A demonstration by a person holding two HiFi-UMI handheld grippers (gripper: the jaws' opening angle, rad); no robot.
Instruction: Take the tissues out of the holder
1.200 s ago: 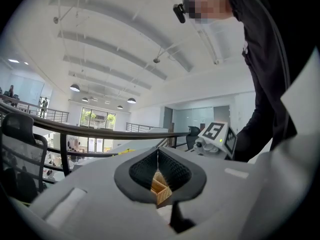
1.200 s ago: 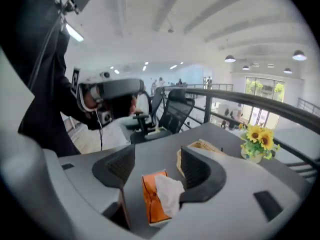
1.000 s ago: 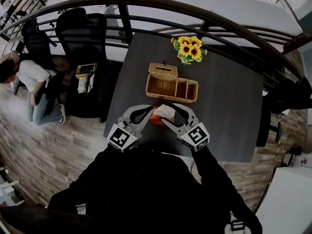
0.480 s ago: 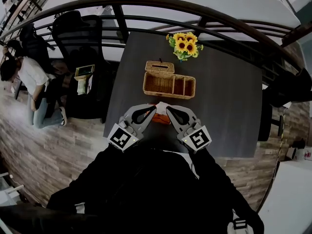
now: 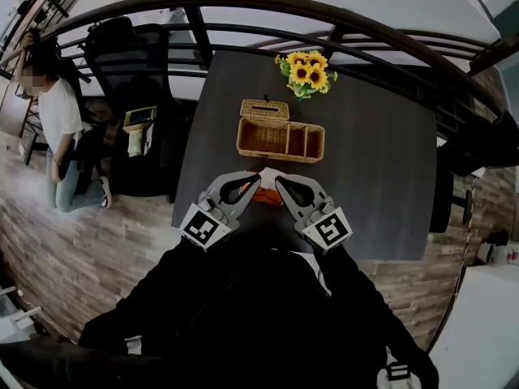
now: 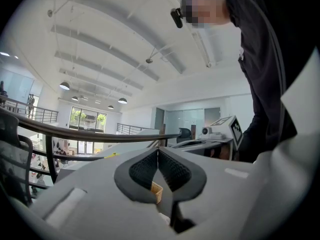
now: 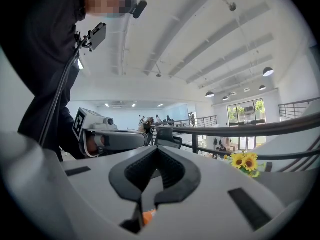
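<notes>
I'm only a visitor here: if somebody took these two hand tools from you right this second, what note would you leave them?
Left gripper: jaws shut, nothing seen between them.
Right gripper: the same.
Both tips meet over the orange tissue pack, which lies near the table's front edge with white tissue on top.
The wicker holder sits farther back, in front of the sunflowers.
Done: the pack appears to be out of the holder.
Left: check the holder for more tissues, as it's too small to tell from here.
</notes>
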